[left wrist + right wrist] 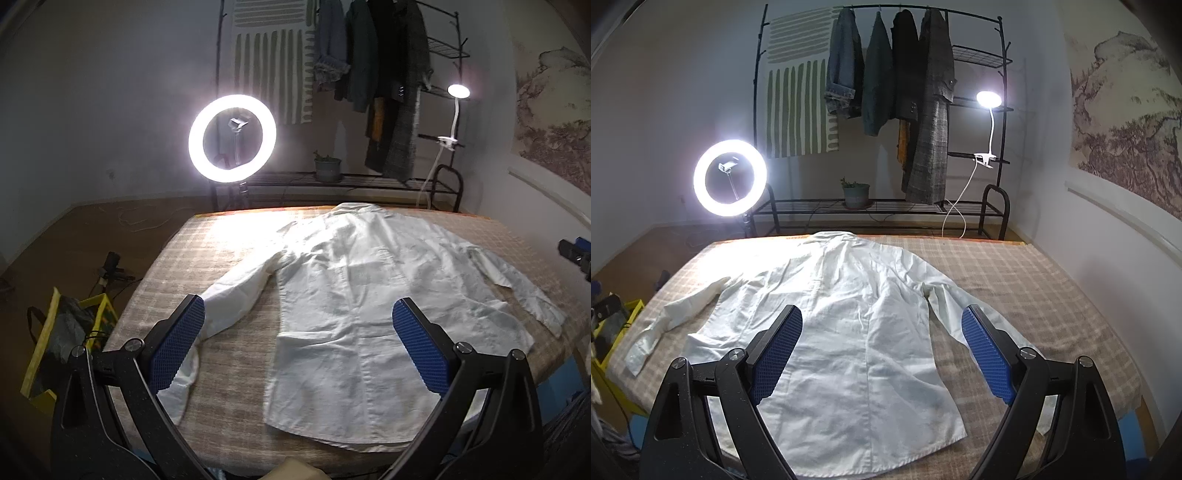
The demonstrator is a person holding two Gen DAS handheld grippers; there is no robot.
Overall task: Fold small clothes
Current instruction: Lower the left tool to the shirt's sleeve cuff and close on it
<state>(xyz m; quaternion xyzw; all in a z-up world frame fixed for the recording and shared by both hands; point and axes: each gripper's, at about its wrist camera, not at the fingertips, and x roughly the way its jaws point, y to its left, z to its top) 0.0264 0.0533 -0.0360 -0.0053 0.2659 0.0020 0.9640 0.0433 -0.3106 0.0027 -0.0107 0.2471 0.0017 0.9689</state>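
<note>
A white long-sleeved shirt (pixel 362 295) lies spread flat, back up, on the checked table cover (pixel 229 266), collar at the far edge, both sleeves stretched out to the sides. My left gripper (pixel 299 314) is open and empty, held above the shirt's near left part, its left pad (pixel 177 347) over the left sleeve. In the right wrist view the shirt (pixel 857 321) fills the middle of the table cover (pixel 1034 295). My right gripper (pixel 882 328) is open and empty above the shirt's near right part, its right pad (pixel 988 354) over the right sleeve.
A lit ring light (pixel 232 138) stands past the table's far left corner. A black clothes rack (pixel 901 110) with hanging coats, a potted plant (pixel 855 194) and a clip lamp (pixel 988 100) stand behind. A yellow bag (pixel 62 332) sits on the floor at left.
</note>
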